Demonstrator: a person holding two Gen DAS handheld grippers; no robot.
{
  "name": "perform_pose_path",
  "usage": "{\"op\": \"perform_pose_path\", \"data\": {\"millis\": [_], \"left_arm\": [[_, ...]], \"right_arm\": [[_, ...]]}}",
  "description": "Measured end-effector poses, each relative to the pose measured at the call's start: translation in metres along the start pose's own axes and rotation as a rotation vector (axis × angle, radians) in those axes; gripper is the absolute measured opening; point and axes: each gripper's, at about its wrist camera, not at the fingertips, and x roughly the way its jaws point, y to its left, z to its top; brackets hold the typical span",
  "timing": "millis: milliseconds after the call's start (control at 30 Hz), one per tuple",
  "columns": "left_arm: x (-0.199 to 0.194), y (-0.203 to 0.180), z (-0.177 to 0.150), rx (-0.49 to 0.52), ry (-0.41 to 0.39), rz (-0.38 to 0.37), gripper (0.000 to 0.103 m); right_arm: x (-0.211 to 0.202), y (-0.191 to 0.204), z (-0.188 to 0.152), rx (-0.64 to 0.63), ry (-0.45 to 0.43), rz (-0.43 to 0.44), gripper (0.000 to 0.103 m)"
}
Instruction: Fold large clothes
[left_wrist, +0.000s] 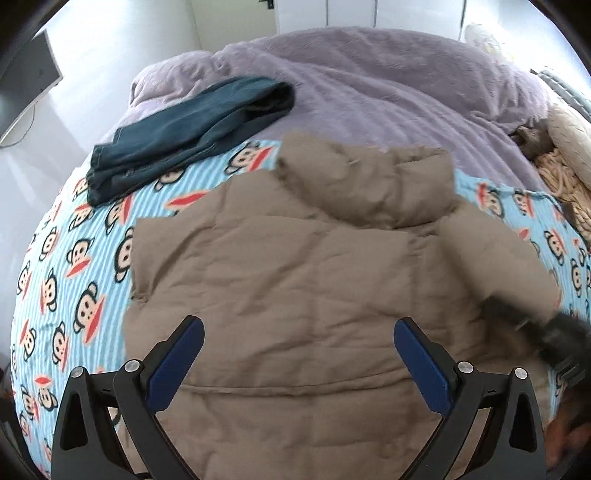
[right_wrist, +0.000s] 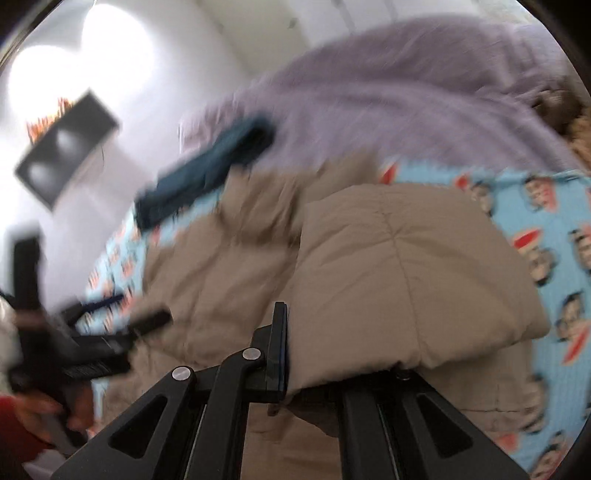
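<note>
A tan puffer jacket (left_wrist: 295, 280) lies back-up on the bed, hood (left_wrist: 369, 181) toward the far side. My left gripper (left_wrist: 299, 354) is open and empty, hovering over the jacket's lower back. My right gripper (right_wrist: 295, 354) is shut on the jacket's right sleeve (right_wrist: 406, 277) and holds it lifted and folded over the body; only its left finger shows. It appears blurred in the left wrist view (left_wrist: 535, 325) at the jacket's right edge. The left gripper shows blurred in the right wrist view (right_wrist: 122, 321).
The bed has a blue monkey-print sheet (left_wrist: 74, 258) and a lilac blanket (left_wrist: 369, 85) behind. Folded dark teal trousers (left_wrist: 184, 136) lie at the far left of the jacket. Pillows and a knitted item (left_wrist: 561, 173) sit at the right. A dark monitor (left_wrist: 26, 81) stands off the bed.
</note>
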Motion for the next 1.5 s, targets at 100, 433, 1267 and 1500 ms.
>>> {"op": "perform_pose_path", "data": {"millis": [100,433,1267,1500], "left_arm": [[0.013,0.009,-0.005,0.012,0.023,-0.001,0.103],[0.039,0.011,-0.011,-0.042,0.108,-0.081,0.103],[0.012,0.066,0.013,-0.132,0.011,-0.364,0.103],[0.016,0.08,0.021,-0.207,0.063,-0.58,0.103]], "right_arm": [[0.038,-0.006,-0.011,0.05,0.076,-0.054,0.006],[0.019,-0.047,-0.018,0.25,0.093,0.002,0.038],[-0.03,-0.03,0.034,0.303,-0.105,0.128,0.014],[0.025,0.046,0.015,0.058,0.118,0.028,0.082]]}}
